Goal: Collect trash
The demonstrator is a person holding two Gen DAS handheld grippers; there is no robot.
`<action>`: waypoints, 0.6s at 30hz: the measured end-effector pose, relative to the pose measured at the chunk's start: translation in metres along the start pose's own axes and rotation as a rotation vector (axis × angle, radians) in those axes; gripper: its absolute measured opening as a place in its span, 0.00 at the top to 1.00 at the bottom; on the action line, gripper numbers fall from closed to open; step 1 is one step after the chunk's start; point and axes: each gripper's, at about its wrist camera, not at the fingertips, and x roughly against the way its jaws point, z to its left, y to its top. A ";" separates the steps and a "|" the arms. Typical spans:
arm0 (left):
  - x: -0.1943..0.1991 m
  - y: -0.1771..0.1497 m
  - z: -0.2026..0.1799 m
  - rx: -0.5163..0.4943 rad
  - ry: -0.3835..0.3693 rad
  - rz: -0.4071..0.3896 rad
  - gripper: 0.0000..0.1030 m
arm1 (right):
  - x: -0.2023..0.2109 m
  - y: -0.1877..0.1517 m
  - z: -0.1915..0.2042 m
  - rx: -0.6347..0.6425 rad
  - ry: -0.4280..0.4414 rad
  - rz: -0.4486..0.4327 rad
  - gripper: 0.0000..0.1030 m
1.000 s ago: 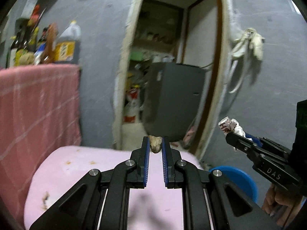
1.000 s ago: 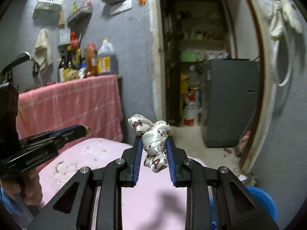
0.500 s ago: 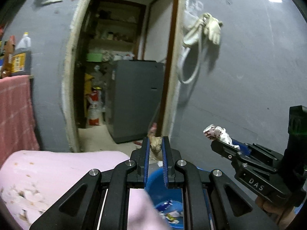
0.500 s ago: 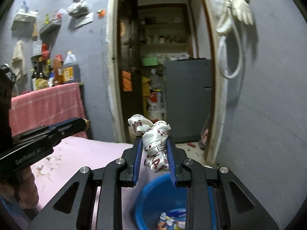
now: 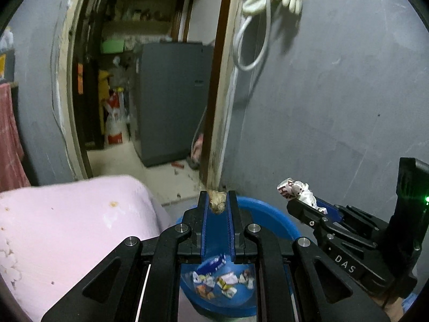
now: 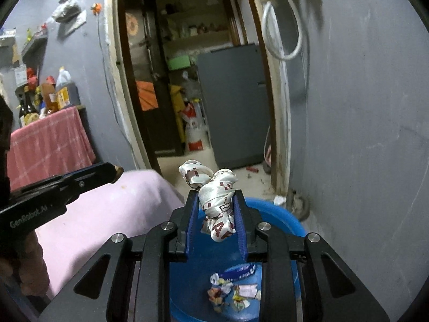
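Left gripper point(image 5: 217, 206): jaws drawn close on a small tan scrap point(image 5: 217, 201), pinched at the very fingertips. Right gripper point(image 6: 216, 209): jaws clamped on a crumpled white wrapper with red print point(image 6: 214, 196), which bulges above and below the pads. Both loads hang over the blue basin point(image 6: 276, 214), directly beneath the two tools, evidently so that each piece falls inside on release. The basin already holds several scraps of wrapper point(image 6: 233, 284) on its bottom. To the left, just beside the basin, lies the pink-covered surface point(image 5: 80, 228), with small crumbs showing on the cloth. Behind stands a grey wall point(image 5: 335, 107) with a hose and gloves point(image 5: 268, 5) hung high. Farthest off, an open doorway shows a grey refrigerator point(image 5: 171, 99). Judgement: transport finished; release pending.
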 end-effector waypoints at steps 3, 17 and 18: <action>-0.012 -0.006 0.001 0.004 -0.003 0.048 0.90 | -0.008 -0.008 -0.006 -0.020 -0.003 0.035 0.63; -0.001 -0.015 0.019 0.053 0.005 0.054 0.65 | 0.005 0.000 -0.004 -0.030 -0.022 0.026 0.50; 0.004 -0.013 0.020 0.054 0.005 0.049 0.63 | 0.009 0.002 -0.001 -0.023 -0.026 0.018 0.50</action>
